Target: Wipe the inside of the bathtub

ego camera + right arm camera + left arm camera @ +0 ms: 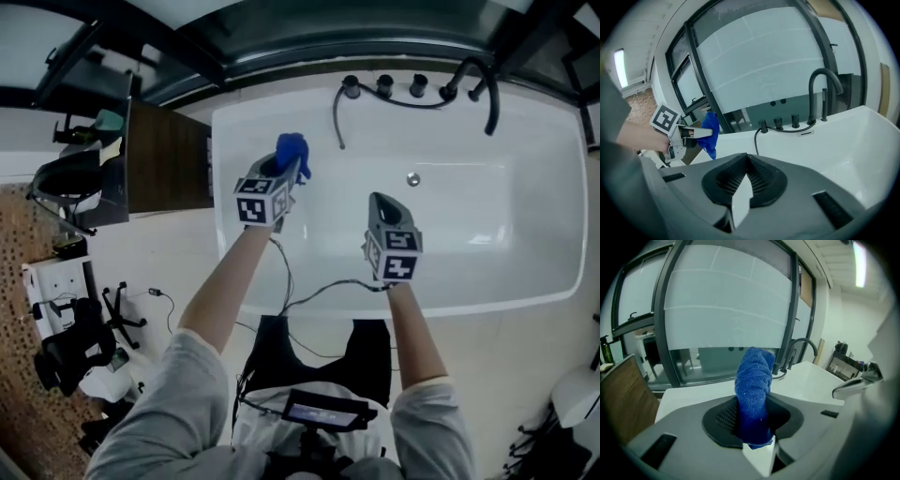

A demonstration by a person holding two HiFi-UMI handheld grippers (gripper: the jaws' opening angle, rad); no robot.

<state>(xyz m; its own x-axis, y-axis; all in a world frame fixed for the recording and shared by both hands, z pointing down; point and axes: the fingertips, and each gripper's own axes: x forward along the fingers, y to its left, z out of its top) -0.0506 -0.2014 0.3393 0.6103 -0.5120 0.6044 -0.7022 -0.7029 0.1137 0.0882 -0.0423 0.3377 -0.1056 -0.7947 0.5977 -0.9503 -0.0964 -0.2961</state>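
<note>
My left gripper is clenched on the blue cloth. The cloth is bunched into a thick roll, pinched near its lower end between the two pads. Its long axis runs along the jaws, and the free end sticks out past the tips, towards the glass wall ahead. In the head view, these jaws and the cloth sit over the left end of the white bathtub, near its far wall. The right gripper view shows the cloth drooping a little from the tips, above the line of the rim. I cannot tell whether it touches the tub anywhere.

My right gripper has its jaws pressed together with nothing between them. It hangs over the near side of the basin, well apart from the left one. Ahead of the right jaws, three black knobs stand on the far rim, with a black hose trailing down beside them. The arched black faucet stands ahead and to their right.
</note>
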